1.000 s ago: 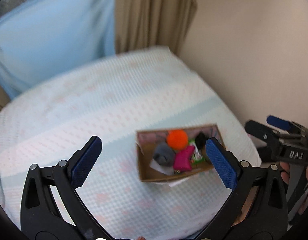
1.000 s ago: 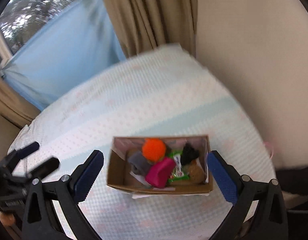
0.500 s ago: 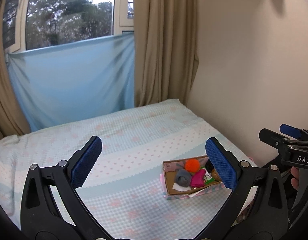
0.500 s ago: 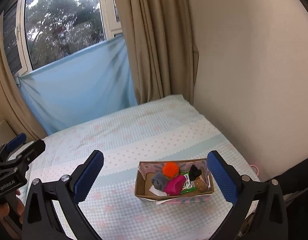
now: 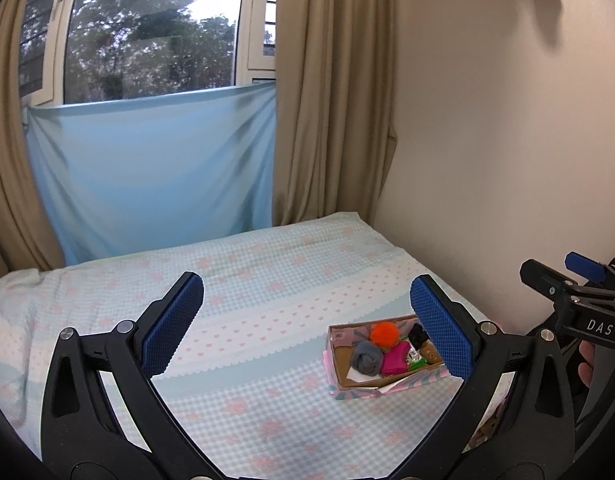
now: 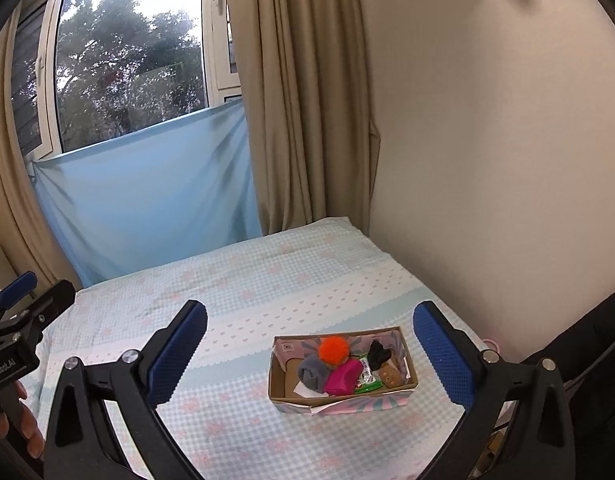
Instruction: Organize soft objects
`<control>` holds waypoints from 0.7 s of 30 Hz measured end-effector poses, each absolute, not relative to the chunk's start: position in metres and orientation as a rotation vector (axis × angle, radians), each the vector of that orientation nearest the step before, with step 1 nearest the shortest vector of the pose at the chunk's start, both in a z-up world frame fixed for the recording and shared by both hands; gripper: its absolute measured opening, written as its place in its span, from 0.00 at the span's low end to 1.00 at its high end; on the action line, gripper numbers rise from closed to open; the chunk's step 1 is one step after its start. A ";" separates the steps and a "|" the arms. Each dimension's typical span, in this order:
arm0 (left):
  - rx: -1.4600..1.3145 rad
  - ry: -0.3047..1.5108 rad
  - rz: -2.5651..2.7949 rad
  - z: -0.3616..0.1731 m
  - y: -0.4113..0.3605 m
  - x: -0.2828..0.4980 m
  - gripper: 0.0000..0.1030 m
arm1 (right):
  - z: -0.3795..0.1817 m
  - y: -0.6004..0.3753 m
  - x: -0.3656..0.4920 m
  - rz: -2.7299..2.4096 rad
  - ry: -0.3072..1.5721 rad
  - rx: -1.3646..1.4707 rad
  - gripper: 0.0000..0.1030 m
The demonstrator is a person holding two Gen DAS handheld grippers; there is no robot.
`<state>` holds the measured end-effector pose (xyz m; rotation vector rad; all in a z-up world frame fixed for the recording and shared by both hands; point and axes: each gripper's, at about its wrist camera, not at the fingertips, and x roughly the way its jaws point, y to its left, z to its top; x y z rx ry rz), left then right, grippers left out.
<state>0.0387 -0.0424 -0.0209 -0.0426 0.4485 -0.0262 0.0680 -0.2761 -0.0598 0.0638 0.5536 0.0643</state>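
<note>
A small cardboard box [image 6: 281, 380] sits on the bed near its right front corner; it also shows in the left wrist view [image 5: 334, 360]. Inside lie an orange pom-pom [image 6: 333, 351], a grey rolled sock [image 6: 312, 374], a pink pouch [image 6: 341, 378], a black soft item [image 6: 377, 354], a green packet [image 6: 367, 382] and a brown toy [image 6: 390, 378]. My left gripper [image 5: 307, 326] is open and empty, above the bed left of the box. My right gripper [image 6: 309, 354] is open and empty, held back from the box.
The bed [image 6: 235, 292] has a light blue checked cover with pink marks. A beige wall [image 6: 487, 160] runs along its right side. Curtains [image 6: 307, 100], a blue cloth [image 6: 147, 192] and a window [image 6: 127, 60] stand behind the bed.
Both grippers have pulled back and tilted up from a close, top-down look at the box. The box now appears smaller and the window and wall have come into view.
</note>
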 end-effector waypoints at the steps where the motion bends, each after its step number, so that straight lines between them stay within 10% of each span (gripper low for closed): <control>1: -0.045 0.446 -0.027 -0.021 -0.043 0.039 1.00 | -0.059 -0.276 0.067 0.061 0.552 0.065 1.00; 21: -0.038 0.427 -0.018 -0.023 -0.057 0.037 1.00 | -0.052 -0.275 0.065 0.069 0.504 0.046 1.00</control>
